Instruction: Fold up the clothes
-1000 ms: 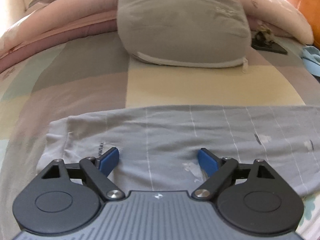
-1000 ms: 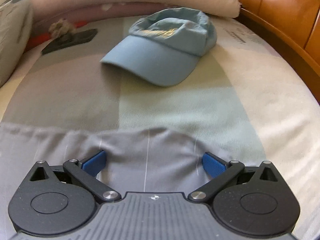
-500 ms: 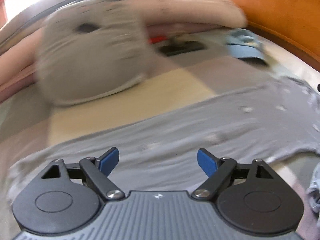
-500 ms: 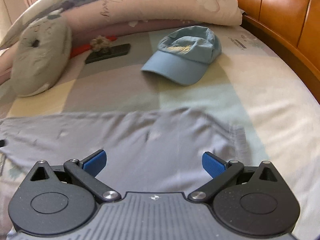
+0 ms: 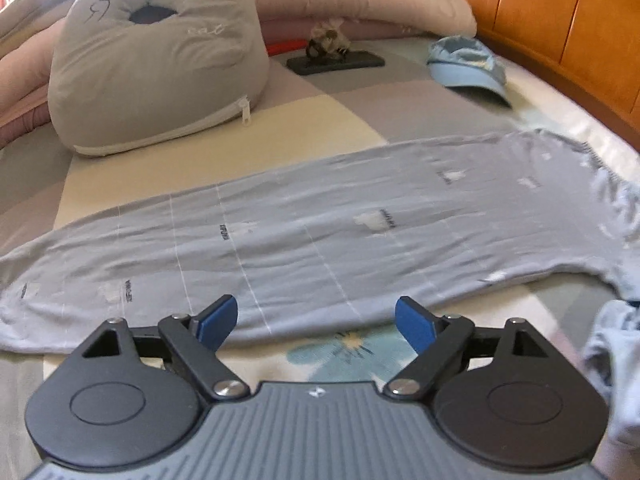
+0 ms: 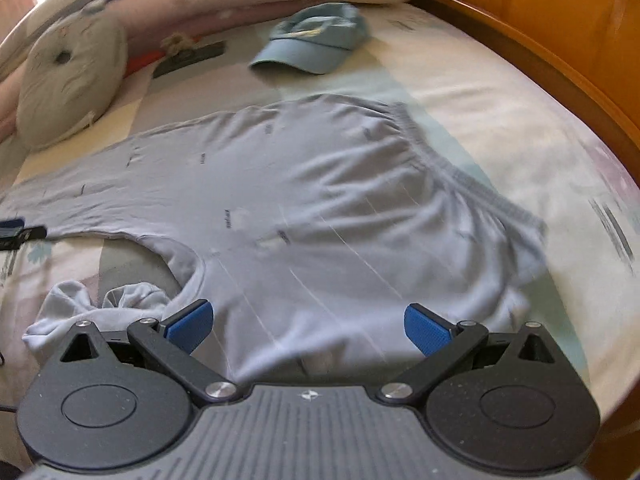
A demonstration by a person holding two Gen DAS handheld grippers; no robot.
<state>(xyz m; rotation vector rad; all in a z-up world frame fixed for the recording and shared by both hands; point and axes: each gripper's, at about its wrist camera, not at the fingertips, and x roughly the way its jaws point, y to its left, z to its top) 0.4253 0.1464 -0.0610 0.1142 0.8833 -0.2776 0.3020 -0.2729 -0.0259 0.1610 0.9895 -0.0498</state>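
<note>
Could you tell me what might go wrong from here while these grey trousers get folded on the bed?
1. One leg of the grey trousers lies bunched near the right gripper; folding now could trap that crumple.
2. The blue cap sits close beyond the waistband; a sweep could drag it.
3. Both grippers stand open, the left gripper beside the hem; a shallow pinch may slip.

cap (image 6: pixel 316 40) blurred; print on trousers (image 5: pixel 320 240) too small to read

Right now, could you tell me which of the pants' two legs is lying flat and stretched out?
The far leg, reaching toward the grey cushion, lies flat and straight; the near leg is bunched up beside the right gripper.
</note>
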